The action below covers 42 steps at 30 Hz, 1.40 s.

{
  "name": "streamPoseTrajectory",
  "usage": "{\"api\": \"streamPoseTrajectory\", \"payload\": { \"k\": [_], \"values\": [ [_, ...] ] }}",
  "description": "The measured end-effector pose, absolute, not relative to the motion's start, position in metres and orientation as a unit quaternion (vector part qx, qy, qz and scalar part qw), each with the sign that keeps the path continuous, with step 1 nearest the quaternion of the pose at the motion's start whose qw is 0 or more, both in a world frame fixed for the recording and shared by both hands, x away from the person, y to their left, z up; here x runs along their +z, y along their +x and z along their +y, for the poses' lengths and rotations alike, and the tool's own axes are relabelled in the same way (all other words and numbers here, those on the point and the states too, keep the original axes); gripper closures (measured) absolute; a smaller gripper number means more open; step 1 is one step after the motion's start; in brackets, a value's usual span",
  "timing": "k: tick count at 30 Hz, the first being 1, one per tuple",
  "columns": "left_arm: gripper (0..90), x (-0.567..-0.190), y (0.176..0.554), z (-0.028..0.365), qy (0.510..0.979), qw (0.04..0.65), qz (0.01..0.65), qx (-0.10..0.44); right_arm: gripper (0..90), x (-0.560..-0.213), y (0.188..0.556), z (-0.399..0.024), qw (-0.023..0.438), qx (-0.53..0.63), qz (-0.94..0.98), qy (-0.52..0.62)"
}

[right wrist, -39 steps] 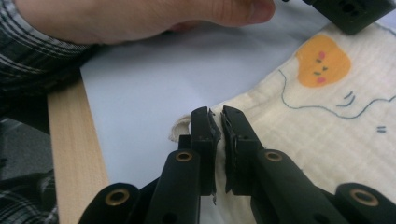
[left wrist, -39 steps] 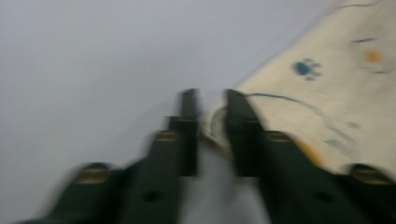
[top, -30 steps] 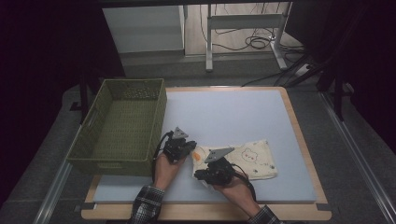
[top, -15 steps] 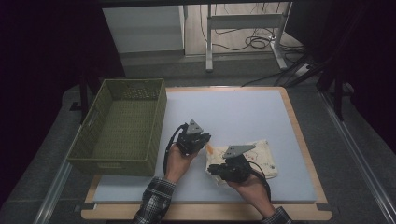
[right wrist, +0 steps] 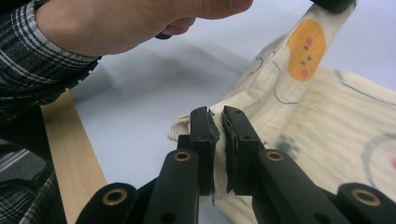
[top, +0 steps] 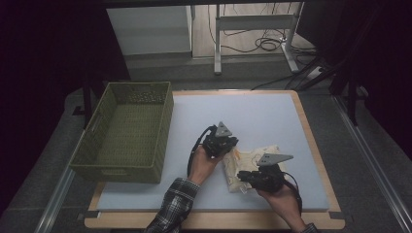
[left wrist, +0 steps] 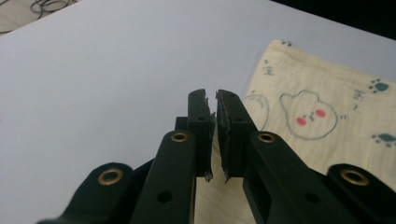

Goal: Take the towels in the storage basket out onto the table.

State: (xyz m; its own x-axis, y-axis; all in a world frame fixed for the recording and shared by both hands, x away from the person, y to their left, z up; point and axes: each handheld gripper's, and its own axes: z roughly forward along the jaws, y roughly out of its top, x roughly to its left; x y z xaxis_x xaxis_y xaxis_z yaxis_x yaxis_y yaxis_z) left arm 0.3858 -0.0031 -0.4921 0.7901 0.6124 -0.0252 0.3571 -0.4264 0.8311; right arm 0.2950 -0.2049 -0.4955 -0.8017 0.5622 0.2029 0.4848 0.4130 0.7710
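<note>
A cream cloth (top: pixel 257 158) printed with little animals lies rumpled on the pale mat (top: pixel 243 111), right of centre near the front. My left gripper (top: pixel 232 148) is shut on the cloth's left edge and holds it a little above the mat. In the left gripper view the jaws (left wrist: pixel 211 95) stand almost together, with cloth (left wrist: pixel 327 126) spreading to their right. My right gripper (top: pixel 241 177) is shut on a folded edge nearer the front. The right gripper view has its jaws (right wrist: pixel 215 112) pinching the cloth (right wrist: pixel 336 121), which rises to the other gripper at top right.
A green woven basket (top: pixel 121 170) stands on the left of the mat, with nothing visible inside it. The mat's wooden border (right wrist: pixel 70 149) runs close behind the right gripper. The left hand (right wrist: pixel 140 23) in a plaid sleeve hangs just above. Table legs and cables lie beyond the far edge.
Both hands have moved to the right and risen slightly, taking the cloth's left edge along. The cloth, flat before, is now bunched and partly lifted.
</note>
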Motion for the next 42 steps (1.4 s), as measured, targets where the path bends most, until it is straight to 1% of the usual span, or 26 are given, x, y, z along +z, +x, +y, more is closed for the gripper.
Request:
{"api": "streamPoseTrajectory", "payload": {
  "k": [16, 18, 30, 31, 32, 34, 36, 38, 41, 42],
  "values": [
    [84.6, -0.488, 0.399, -0.071, 0.849, 0.446, 0.252, 0.130, 82.7, -0.494, 0.287, -0.265, 0.079, 0.444, 0.818, 0.356],
    [84.6, -0.487, 0.401, -0.078, 0.855, 0.438, 0.244, 0.133, 82.7, -0.494, 0.287, -0.272, 0.081, 0.443, 0.816, 0.363],
    [84.3, -0.496, 0.416, -0.114, 0.866, 0.421, 0.239, 0.123, 81.9, -0.498, 0.293, -0.297, 0.101, 0.426, 0.810, 0.390],
    [83.3, -0.497, 0.416, -0.116, 0.866, 0.422, 0.242, 0.121, 80.8, -0.499, 0.294, -0.299, 0.101, 0.424, 0.810, 0.391],
    [78.9, -0.497, 0.417, -0.116, 0.864, 0.426, 0.243, 0.118, 78.4, -0.499, 0.293, -0.300, 0.107, 0.418, 0.811, 0.395],
    [65.7, -0.495, 0.416, -0.113, 0.851, 0.445, 0.254, 0.116, 75.6, -0.499, 0.292, -0.305, 0.116, 0.415, 0.808, 0.402],
    [56.6, -0.491, 0.416, -0.108, 0.848, 0.450, 0.256, 0.117, 72.5, -0.498, 0.292, -0.312, 0.127, 0.415, 0.804, 0.406],
    [51.6, -0.487, 0.414, -0.100, 0.844, 0.451, 0.260, 0.124, 72.3, -0.497, 0.290, -0.321, 0.137, 0.409, 0.801, 0.416],
    [48.2, -0.485, 0.411, -0.087, 0.842, 0.451, 0.265, 0.130, 70.9, -0.495, 0.288, -0.335, 0.148, 0.401, 0.796, 0.429],
    [46.8, -0.485, 0.410, -0.083, 0.843, 0.449, 0.265, 0.132, 70.3, -0.494, 0.287, -0.341, 0.158, 0.391, 0.796, 0.434]
  ]
}}
